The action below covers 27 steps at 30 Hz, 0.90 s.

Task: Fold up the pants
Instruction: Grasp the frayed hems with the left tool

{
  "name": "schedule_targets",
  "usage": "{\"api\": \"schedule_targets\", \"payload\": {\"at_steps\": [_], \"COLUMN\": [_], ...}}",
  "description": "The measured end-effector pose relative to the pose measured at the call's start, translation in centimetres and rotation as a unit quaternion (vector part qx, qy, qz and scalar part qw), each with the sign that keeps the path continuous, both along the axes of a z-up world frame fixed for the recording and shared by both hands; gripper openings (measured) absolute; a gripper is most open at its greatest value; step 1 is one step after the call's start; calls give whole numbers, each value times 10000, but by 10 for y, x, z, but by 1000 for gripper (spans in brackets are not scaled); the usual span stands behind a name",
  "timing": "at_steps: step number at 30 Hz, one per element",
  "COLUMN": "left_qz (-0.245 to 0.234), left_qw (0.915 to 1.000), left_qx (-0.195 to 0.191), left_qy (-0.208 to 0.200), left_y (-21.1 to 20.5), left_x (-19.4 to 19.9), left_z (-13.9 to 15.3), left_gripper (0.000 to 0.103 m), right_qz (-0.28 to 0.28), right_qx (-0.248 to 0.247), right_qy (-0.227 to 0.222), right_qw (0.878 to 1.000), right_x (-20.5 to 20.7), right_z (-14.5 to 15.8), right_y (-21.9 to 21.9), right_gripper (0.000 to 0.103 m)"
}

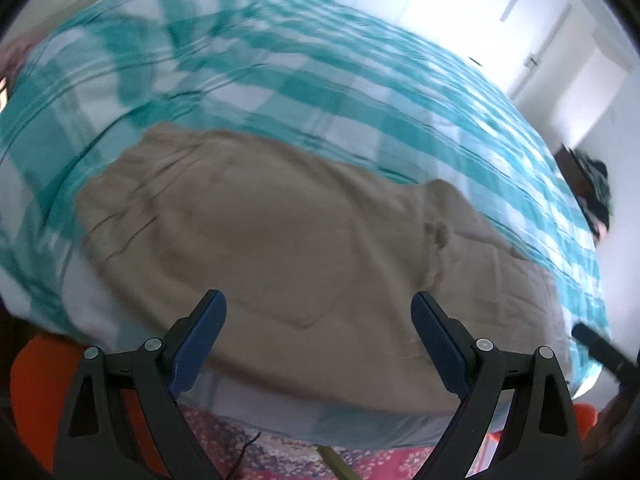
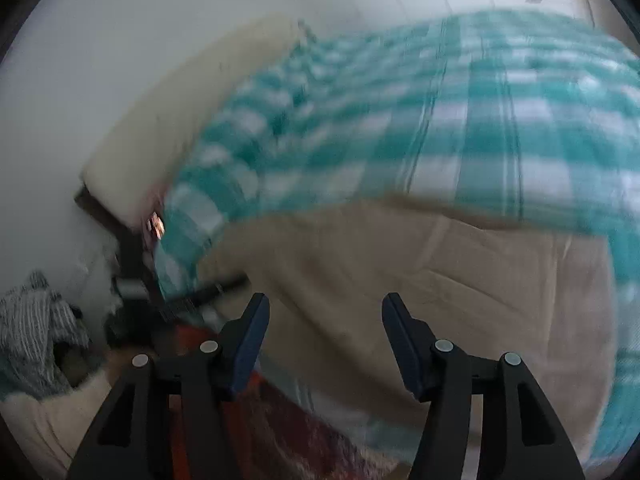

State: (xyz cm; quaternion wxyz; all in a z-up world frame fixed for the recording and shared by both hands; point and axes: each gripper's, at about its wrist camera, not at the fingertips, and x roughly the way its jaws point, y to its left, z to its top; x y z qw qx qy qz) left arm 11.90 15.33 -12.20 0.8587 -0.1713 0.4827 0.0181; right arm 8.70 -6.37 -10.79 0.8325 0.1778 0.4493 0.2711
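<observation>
Beige pants (image 1: 280, 232) lie spread on a bed with a teal and white checked cover (image 1: 320, 80), near its front edge. My left gripper (image 1: 318, 320) is open and empty above the pants' near edge. In the right wrist view the pants (image 2: 440, 280) lie ahead and to the right on the checked cover (image 2: 480, 120). My right gripper (image 2: 324, 320) is open and empty, over the pants' left end by the bed's edge. Both views are blurred by motion.
A red patterned rug (image 1: 280, 456) lies below the bed's front edge. White cupboard doors (image 1: 480, 8) stand behind the bed. A cream headboard (image 2: 180, 120), a striped cloth pile (image 2: 36, 328) and dark clutter on the floor sit at the left in the right wrist view.
</observation>
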Motion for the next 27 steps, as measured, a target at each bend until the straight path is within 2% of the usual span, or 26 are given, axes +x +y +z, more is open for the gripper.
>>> {"api": "schedule_targets", "payload": {"at_steps": [4, 6, 8, 10, 13, 18, 20, 24, 26, 27], "left_qz": [107, -180, -645, -1232, -1559, -1756, -1796, -1832, -1799, -1779], "left_qw": [9994, 9988, 9958, 9872, 9770, 9718, 9731, 9758, 9767, 9769], "left_qx": [-315, -450, -638, -1010, -1384, -1209, -880, -470, -405, -398], "left_qy": [1, -101, -136, 80, 451, 1012, 1146, 1095, 1099, 1112], "left_y": [9, -3, -23, -48, -69, -97, -107, -118, -118, -118], "left_x": [-7, -2, 6, 21, 39, 62, 64, 59, 56, 56], "left_z": [-9, -6, 0, -1, -14, -39, -43, -42, -43, -45], "left_gripper": [92, 90, 84, 82, 68, 59, 59, 60, 55, 37], "right_qz": [-247, -623, -980, -1268, -1708, -1789, -1744, -1756, -1748, -1745], "right_qx": [-601, -991, -1176, -1154, -790, -440, -420, -402, -409, -401], "right_qy": [-159, -253, -264, -217, -106, 80, -12, -260, -292, -275], "right_qw": [9978, 9928, 9879, 9850, 9821, 9828, 9838, 9833, 9833, 9835], "right_x": [-21, -29, -37, -42, -55, -64, -65, -67, -68, -68], "right_z": [-16, -17, -19, -24, -33, -50, -48, -41, -41, -41], "right_y": [-36, -72, -108, -134, -163, -165, -163, -163, -164, -164], "right_gripper": [59, 59, 59, 59, 59, 59, 59, 59, 59, 59]}}
